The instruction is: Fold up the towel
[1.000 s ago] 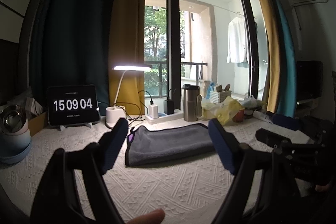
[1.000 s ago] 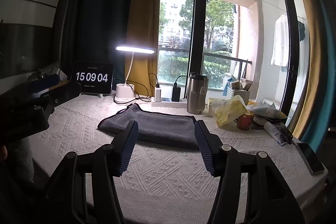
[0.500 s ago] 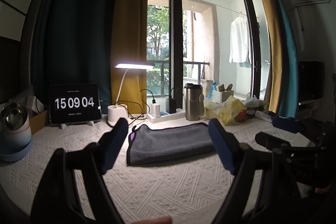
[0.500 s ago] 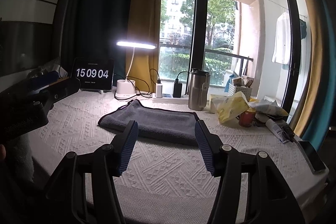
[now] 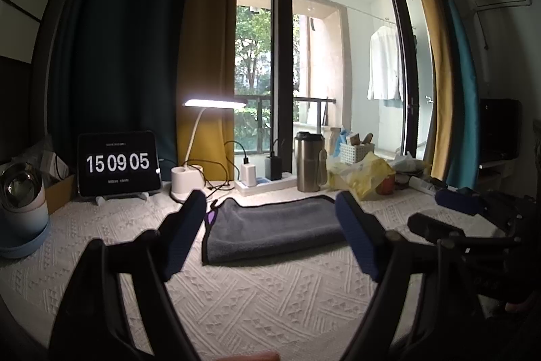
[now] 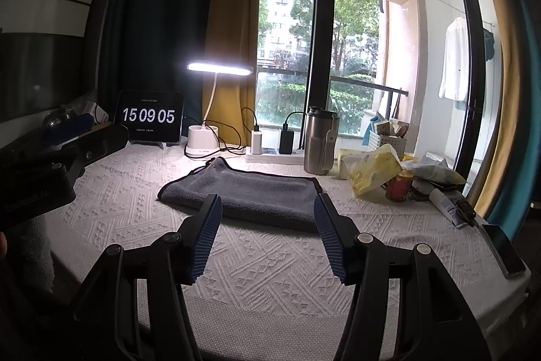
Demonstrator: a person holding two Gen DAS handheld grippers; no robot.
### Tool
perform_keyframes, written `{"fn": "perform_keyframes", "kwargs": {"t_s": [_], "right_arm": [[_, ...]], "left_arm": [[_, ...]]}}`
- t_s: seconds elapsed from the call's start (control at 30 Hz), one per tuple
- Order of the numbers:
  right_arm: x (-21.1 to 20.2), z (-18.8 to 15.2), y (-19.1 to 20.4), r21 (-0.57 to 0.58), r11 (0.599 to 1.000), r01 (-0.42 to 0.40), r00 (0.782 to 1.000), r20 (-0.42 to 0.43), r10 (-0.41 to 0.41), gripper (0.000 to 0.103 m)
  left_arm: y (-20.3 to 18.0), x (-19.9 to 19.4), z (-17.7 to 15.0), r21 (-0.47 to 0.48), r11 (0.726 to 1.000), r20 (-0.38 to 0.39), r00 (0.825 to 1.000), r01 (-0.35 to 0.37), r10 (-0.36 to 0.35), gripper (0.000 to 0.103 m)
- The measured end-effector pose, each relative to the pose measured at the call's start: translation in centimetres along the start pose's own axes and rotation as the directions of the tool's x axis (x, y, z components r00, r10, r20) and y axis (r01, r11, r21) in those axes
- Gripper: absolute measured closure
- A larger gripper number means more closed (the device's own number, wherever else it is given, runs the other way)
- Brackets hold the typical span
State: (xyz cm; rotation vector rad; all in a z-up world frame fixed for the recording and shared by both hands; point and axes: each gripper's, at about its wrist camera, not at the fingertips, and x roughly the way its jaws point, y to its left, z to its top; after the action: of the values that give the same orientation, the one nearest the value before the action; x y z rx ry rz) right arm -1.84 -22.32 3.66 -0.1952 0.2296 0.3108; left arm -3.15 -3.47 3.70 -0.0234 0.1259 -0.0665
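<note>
Towel beyond both jaws, seemingly untouched

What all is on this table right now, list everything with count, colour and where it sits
towel: one, grey, folded, table centre
tablecloth: one, white, covering the table
tablet clock: one, black, back left
desk lamp: one, white, lit, right of the clock
power strip: one, white, behind the towel
tumbler: one, steel, back right of the towel
yellow bag: one, right of the tumbler
phone: one, dark, right edge
left gripper: one, blue fingers, open
right gripper: one, blue fingers, open
</note>
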Motion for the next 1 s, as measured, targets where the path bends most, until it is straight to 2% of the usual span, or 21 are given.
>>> {"fn": "perform_keyframes", "kwargs": {"t_s": [1.0], "right_arm": [[0.25,-0.52,-0.12,0.015,1.000,-0.002,1.000,-0.011,0.002,0.043]], "left_arm": [[-0.40,0.17,-0.84,-0.008,1.000,-0.026,1.000,-0.003,0.003,0.023]]}}
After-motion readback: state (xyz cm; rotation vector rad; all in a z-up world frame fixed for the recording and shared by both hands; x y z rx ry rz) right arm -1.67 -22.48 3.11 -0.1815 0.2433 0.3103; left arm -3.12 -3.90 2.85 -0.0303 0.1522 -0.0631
